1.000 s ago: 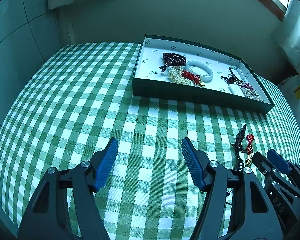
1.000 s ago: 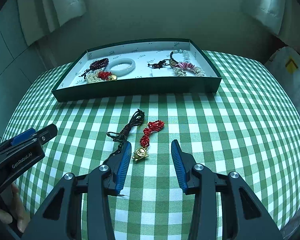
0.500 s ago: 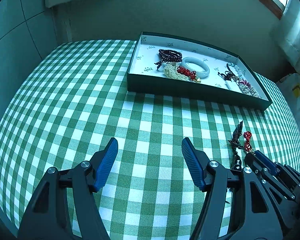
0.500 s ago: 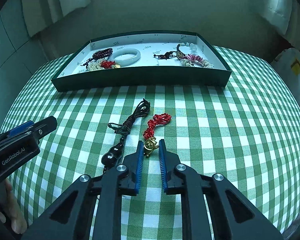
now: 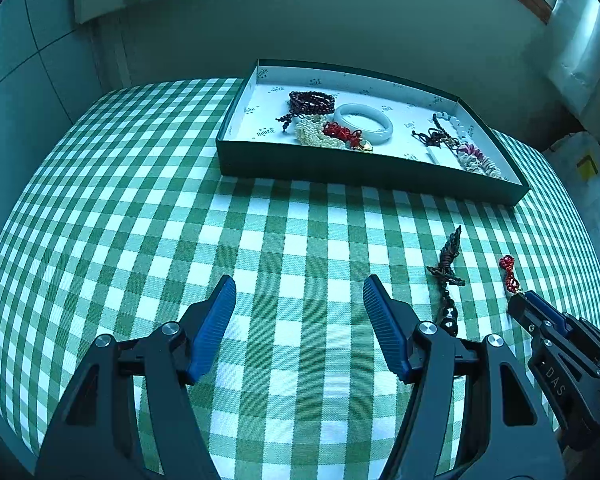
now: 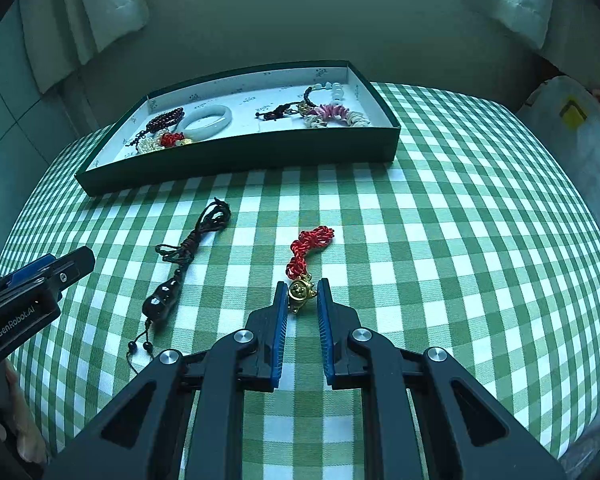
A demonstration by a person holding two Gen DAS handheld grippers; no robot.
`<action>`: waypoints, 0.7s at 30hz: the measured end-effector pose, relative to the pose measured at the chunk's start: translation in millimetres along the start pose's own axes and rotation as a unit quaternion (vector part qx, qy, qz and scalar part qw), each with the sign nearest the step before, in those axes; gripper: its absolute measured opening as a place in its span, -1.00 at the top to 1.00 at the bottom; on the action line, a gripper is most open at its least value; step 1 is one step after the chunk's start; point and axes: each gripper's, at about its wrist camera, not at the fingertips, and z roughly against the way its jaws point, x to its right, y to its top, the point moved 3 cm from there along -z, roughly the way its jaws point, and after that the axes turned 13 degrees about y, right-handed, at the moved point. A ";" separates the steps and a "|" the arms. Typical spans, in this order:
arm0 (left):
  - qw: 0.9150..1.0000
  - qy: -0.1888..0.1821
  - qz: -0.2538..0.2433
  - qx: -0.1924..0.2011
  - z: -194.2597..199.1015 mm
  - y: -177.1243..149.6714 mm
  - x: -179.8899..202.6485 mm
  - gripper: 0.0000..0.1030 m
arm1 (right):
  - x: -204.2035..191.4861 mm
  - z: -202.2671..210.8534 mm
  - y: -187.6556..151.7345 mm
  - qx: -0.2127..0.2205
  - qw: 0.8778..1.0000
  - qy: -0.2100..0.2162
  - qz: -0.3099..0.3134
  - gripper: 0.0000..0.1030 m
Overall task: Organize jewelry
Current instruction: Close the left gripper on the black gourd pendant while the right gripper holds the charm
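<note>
Since the earlier frame, the red cord charm (image 6: 305, 258) has been drawn rightward, apart from the dark cord pendant (image 6: 180, 264) beside which it lay, so that the two cords are no longer close enough to tangle. Its gold bead is now pinched between the blue pads of the right gripper (image 6: 302, 300), low at the centre of the right wrist view; the jaws are pressed in on it, evidently so the cord trails freely when lifted. The dark cord pendant is left on the checked tablecloth (image 6: 460, 240), left of centre. At the upper middle, the green tray (image 6: 236, 160) already holds several bracelets and is judged the charm's destination. The left gripper (image 5: 300, 308) is held spread over bare cloth with nothing between its pads, seemingly in waiting.
</note>
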 end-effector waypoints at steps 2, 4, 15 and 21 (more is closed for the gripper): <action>1.000 -0.003 -0.002 -0.001 1.7 -1.4 4.7 -0.28 | 6.3 2.9 -0.9 0.001 1.000 -0.002 -0.003 0.71; 1.000 -0.003 -0.006 0.000 4.2 -2.6 9.8 -0.28 | 12.9 7.0 -2.4 0.002 1.000 -0.003 -0.006 0.71; 1.000 -0.021 -0.020 0.004 28.5 -4.6 41.6 -0.28 | 35.5 19.5 -8.6 0.007 1.000 0.005 -0.023 0.71; 0.999 -0.028 -0.039 0.006 36.4 -10.3 61.9 -0.28 | 43.3 24.3 -9.8 0.011 0.999 0.011 -0.032 0.71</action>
